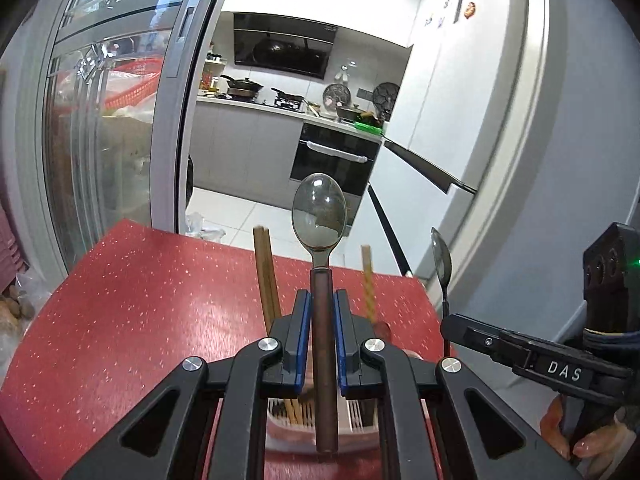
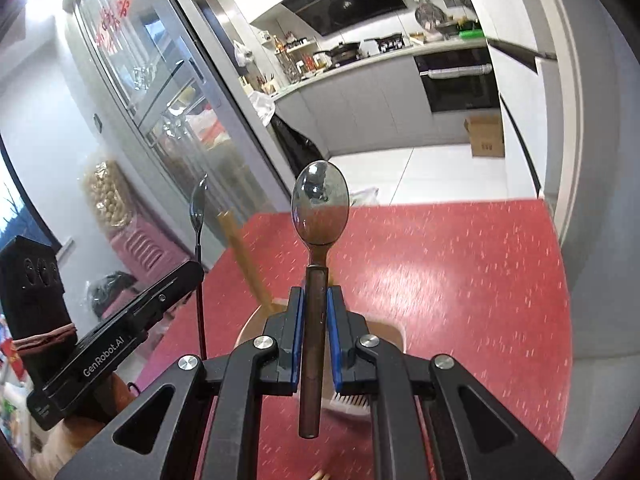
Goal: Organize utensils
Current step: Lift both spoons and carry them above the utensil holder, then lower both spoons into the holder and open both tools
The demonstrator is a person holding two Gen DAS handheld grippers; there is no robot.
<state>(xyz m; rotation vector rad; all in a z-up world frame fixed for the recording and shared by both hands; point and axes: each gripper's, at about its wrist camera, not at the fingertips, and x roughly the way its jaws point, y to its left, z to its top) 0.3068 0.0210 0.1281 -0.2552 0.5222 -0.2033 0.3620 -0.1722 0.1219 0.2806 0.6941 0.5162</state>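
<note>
Left gripper (image 1: 322, 312): blue pads pressed on the brown handle of a spoon (image 1: 319, 216), bowl held upright and forward, clear of the red tabletop (image 1: 140, 300). Right gripper (image 2: 316, 308): pinched likewise on a second spoon (image 2: 320, 208), also bowl-up. Mid-handle grips are judged to keep each spoon steady for carrying. Beneath both, near the tabletop's near edge, a white slotted utensil holder (image 1: 360, 416) is seen, wooden chopsticks (image 1: 266, 272) standing in it. Both spoons are held just above the holder; whether they are bound into or out of it cannot be told.
</note>
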